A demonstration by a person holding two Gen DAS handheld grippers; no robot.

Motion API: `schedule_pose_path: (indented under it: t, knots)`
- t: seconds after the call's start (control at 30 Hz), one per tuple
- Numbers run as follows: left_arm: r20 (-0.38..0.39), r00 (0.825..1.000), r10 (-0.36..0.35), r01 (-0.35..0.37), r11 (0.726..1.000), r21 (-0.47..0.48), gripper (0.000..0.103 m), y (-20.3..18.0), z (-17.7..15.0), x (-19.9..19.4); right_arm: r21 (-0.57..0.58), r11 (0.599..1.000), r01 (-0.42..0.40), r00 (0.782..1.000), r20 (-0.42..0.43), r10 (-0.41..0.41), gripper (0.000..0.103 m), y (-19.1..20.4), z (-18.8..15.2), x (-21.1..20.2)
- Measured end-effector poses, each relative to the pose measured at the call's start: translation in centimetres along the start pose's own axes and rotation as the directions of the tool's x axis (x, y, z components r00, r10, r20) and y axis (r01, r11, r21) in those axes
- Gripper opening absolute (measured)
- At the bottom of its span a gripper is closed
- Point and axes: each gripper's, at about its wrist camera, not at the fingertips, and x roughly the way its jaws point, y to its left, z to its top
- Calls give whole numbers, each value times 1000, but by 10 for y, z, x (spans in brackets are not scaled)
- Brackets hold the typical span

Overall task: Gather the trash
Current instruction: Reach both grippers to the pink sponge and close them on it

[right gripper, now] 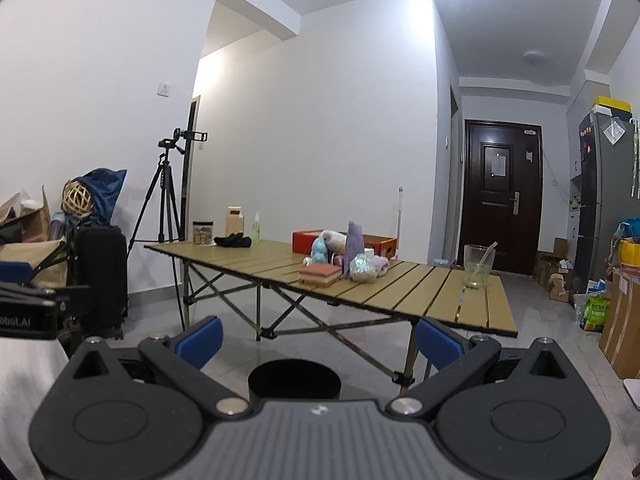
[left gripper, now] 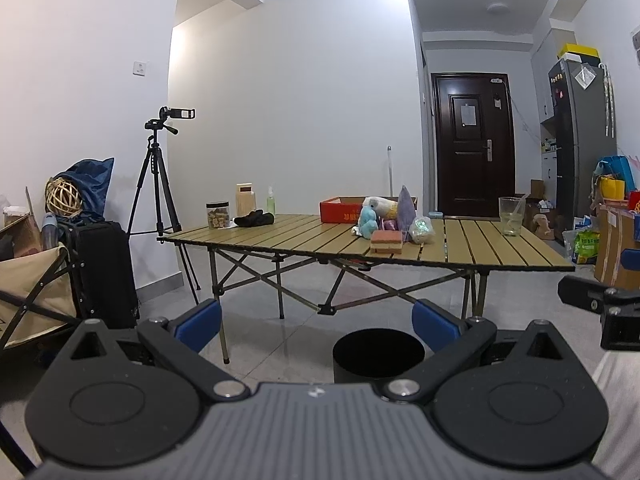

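1. Both your tools are released and empty: the left gripper (left gripper: pixel 316 320) and the right gripper (right gripper: pixel 318 338) have their blue pads spread wide with nothing between them, and both hang well back from the folding table (left gripper: pixel 500 252).
2. The black bin (left gripper: pixel 378 354) stands on the floor on your side of the table, below both grippers.
3. The likely trash is on the table: a crinkled shiny wrapper (left gripper: pixel 421 230) sits in the cluster near the table's middle, touching the purple pouch (left gripper: pixel 407 207) and just beside the blue plush toy (left gripper: pixel 368 221) and the pink sponge block (left gripper: pixel 386 242).
4. Reach carelessly into that cluster and you could pinch the toy or the pouch along with the wrapper, or topple the pouch.
5. The glass with a straw (left gripper: pixel 511 216) stands toward the table's right end; a wide sweep there could knock it over.
6. A thin wrapper may slip from the pads before it reaches the bin.
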Motion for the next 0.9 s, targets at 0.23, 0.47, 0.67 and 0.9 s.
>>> schedule_pose_path:
  t: [0.23,0.47,0.67,0.9]
  knots:
    - [17,999,-29,29,1000,-2,103,5,25,60,88,996,14,1000,12,-15,103,-25,21,60]
    - [-43,994,-102,101,994,-30,103,2,46,177,110,991,73,997,-33,-70,103,-57,34,160]
    - [-67,973,-219,219,976,-4,103,-18,62,312,161,985,53,995,-98,-37,103,-84,38,294]
    - [-176,914,-366,340,926,-161,91,-32,93,474,297,954,-45,967,-226,116,88,-99,42,466]
